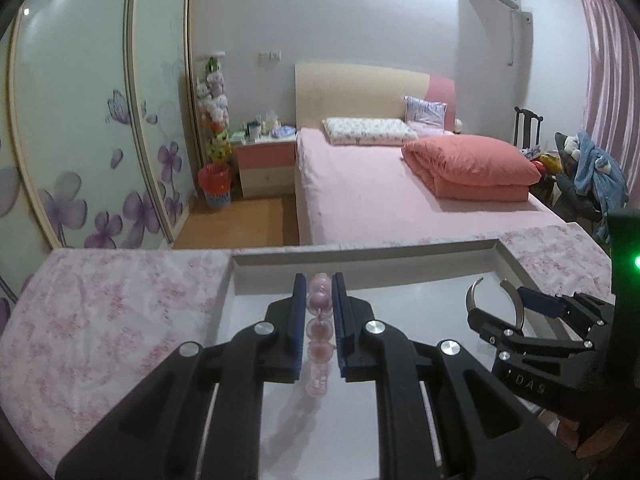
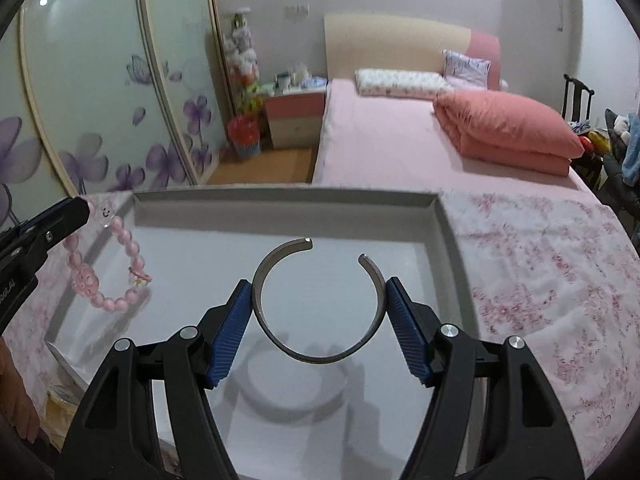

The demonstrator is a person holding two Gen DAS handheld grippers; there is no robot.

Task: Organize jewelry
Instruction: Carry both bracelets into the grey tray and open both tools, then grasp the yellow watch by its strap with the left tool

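Observation:
My left gripper (image 1: 319, 284) is shut on a pink bead bracelet (image 1: 319, 328), which hangs between the blue pads above the white tray (image 1: 360, 260). In the right wrist view the bracelet (image 2: 105, 268) dangles from the left gripper's tip (image 2: 86, 208) over the tray's left side. My right gripper (image 2: 319, 292) is shut on an open silver cuff bangle (image 2: 320, 356), held level a little above the tray floor (image 2: 400, 420), with its shadow below. The bangle (image 1: 494, 300) and right gripper (image 1: 520, 312) also show at the right of the left wrist view.
The tray sits on a table with a pink floral cloth (image 2: 540, 280). Behind it are a pink bed (image 1: 380, 184) with a folded quilt (image 1: 472, 168), a nightstand (image 1: 266, 164) and sliding wardrobe doors (image 1: 80, 140).

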